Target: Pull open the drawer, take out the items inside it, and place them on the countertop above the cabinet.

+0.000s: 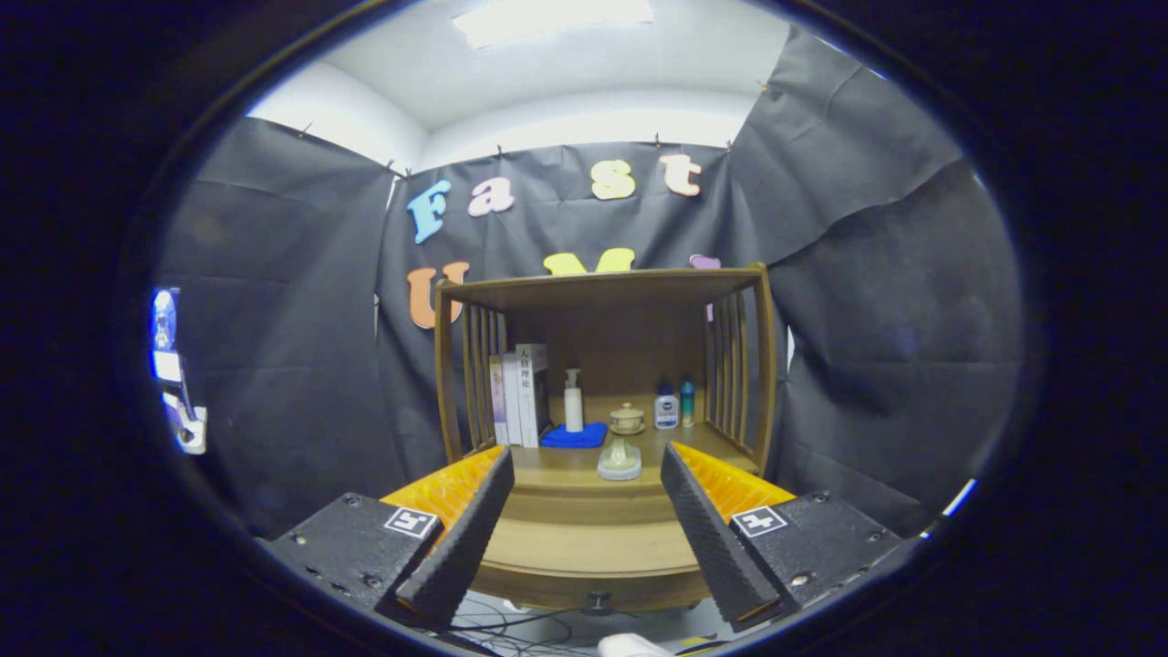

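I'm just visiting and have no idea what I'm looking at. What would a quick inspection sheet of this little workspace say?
Surface: wooden countertop of a cabinet, under a slatted shelf frame.
Job's things: drawer front looks shut, small dark knob below it; contents hidden.
Clutter: books, white pump bottle, blue cloth, small lidded cup, two small bottles, pale round dish nearest the front.
Tool: open, fingers apart and holding nothing, aimed at the cabinet from short of the drawer.
Cables: dark wires on the floor below the cabinet.
Surroundings: black cloth walls, ceiling light.
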Tool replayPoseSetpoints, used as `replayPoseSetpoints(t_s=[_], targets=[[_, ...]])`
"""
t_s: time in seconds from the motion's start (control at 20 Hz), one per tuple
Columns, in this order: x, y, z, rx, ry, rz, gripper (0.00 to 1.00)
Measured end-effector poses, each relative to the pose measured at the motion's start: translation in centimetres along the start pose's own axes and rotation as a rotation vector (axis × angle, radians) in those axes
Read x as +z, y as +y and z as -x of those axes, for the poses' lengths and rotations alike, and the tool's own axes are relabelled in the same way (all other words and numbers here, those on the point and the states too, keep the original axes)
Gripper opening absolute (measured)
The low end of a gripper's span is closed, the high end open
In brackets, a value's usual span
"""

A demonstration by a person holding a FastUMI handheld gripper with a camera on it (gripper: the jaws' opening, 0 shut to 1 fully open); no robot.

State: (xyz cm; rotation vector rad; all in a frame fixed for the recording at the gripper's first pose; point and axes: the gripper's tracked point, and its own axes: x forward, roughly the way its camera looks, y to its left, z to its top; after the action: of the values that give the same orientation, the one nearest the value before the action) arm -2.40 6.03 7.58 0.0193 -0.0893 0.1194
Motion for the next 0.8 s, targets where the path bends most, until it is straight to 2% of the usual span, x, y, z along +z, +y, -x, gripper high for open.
replayPoseSetpoints(t_s=[0.25, 0.45, 0.8], targets=[[-6.0, -2.4, 0.4, -0.080, 0.023, 0.027, 1.00], [-11.5, -3.3, -0.2, -0.112, 0.096, 0.043, 1.00], [-18.4, -3.3, -2.0, -0.119, 0.206, 0.064, 1.00]])
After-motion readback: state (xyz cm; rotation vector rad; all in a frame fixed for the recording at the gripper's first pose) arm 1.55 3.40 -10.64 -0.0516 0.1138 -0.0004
